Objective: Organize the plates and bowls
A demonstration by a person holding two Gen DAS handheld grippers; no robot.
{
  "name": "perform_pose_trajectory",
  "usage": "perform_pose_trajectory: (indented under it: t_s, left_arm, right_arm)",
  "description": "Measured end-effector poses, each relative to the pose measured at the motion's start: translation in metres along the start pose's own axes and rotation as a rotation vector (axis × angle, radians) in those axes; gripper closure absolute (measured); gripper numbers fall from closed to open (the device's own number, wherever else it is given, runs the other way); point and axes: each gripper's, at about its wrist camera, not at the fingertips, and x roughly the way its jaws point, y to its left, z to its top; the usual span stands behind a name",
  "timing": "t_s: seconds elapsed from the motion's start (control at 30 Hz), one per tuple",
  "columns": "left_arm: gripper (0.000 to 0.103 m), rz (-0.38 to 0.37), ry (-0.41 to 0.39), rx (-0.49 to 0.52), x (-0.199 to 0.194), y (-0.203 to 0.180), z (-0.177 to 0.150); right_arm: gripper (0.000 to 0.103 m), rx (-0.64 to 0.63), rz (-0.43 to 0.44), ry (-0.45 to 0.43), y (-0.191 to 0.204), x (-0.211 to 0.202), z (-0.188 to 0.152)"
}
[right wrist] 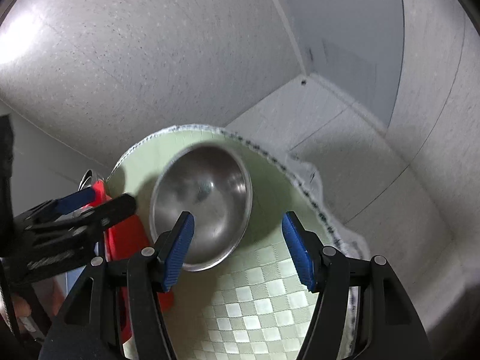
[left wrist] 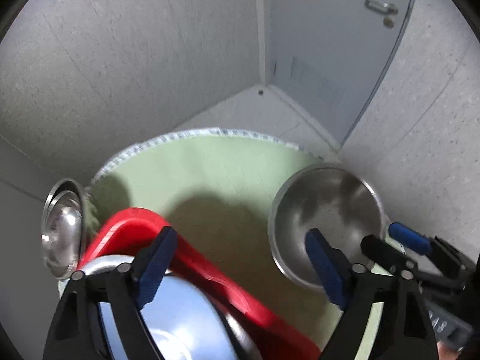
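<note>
- Table [left wrist: 210,162]: round, covered by a pale green checked cloth with a white stitched edge; it stands in a corner of grey speckled walls, a door [left wrist: 345,45] with a metal handle behind it.
- Bowl [left wrist: 325,219]: steel, empty, upright on the cloth toward the table's right side in the left wrist view; in the right wrist view it sits at centre, just ahead of the right gripper's left finger. Nothing touches it.
- Tray [left wrist: 192,258]: red plastic, on the left part of the table, beside the bowl but apart from it.
- Plate [left wrist: 180,315]: shiny steel, lying in the tray directly under the left gripper; blurred.
- Second bowl [left wrist: 61,228]: steel, at the table's left edge just beyond the tray, tipped on its side with its opening facing the camera.
- Left gripper [left wrist: 240,258]: jaws spread wide, nothing between the blue pads; it hangs over the tray's right rim and the bare cloth.
- Right gripper [right wrist: 237,249]: jaws apart at a moderate width, holding nothing; the left pad overlaps the bowl's near rim in view, the right pad is over cloth. Contact with the bowl cannot be told.
</note>
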Motion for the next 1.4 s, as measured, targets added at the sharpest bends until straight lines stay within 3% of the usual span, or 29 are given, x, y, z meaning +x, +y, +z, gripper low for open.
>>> perform_pose_trajectory:
  t_s: [0.07,0.1,0.13,0.23,0.3,0.37,0.47,0.67,0.9,1.07,1.17,1.4]
  left_arm:
    - [0.023,0.016,-0.004,0.034,0.005,-0.01,0.011]
    - [0.027,0.002,0.01,0.039,0.009,-0.014,0.015]
    - [0.037,-0.018,0.022,0.039,0.013,-0.016,0.016]
    - [0.06,-0.036,0.077,0.043,0.035,-0.019,0.023]
    - [0.077,-0.075,0.109,0.053,0.05,-0.015,0.023]
    - [0.093,-0.094,0.083,0.081,0.05,-0.021,0.025]
    - [0.092,-0.102,0.069,0.096,0.053,-0.025,0.027]
    - [0.092,-0.201,-0.044,0.071,0.016,0.001,0.031]
    - [0.092,-0.248,-0.178,-0.015,-0.045,0.079,0.03]
    - [0.092,-0.222,-0.223,-0.082,-0.075,0.14,0.014]
    - [0.092,-0.208,-0.229,-0.133,-0.083,0.178,-0.011]
    - [0.092,-0.159,-0.189,-0.238,-0.069,0.259,-0.051]
  right_arm:
    - [0.046,0.014,0.002,0.013,-0.005,0.006,-0.002]
    - [0.056,0.022,0.013,0.013,-0.008,0.007,-0.003]
    - [0.066,0.027,0.022,0.015,-0.009,0.007,-0.002]
    - [0.08,0.048,0.042,0.033,-0.014,0.01,-0.002]
    - [0.087,0.055,0.062,0.037,-0.014,0.011,-0.002]
    - [0.087,0.052,0.07,0.028,-0.011,0.008,-0.003]
    - [0.088,0.042,0.051,0.006,-0.004,-0.001,-0.004]
    - [0.088,0.012,0.034,-0.086,0.021,-0.045,0.004]
    - [0.088,-0.11,0.021,-0.174,0.105,-0.085,0.02]
    - [0.088,-0.18,0.042,-0.17,0.174,-0.071,0.022]
    - [0.088,-0.22,0.061,-0.145,0.216,-0.05,0.023]
    - [0.088,-0.297,0.08,-0.067,0.296,0.009,0.01]
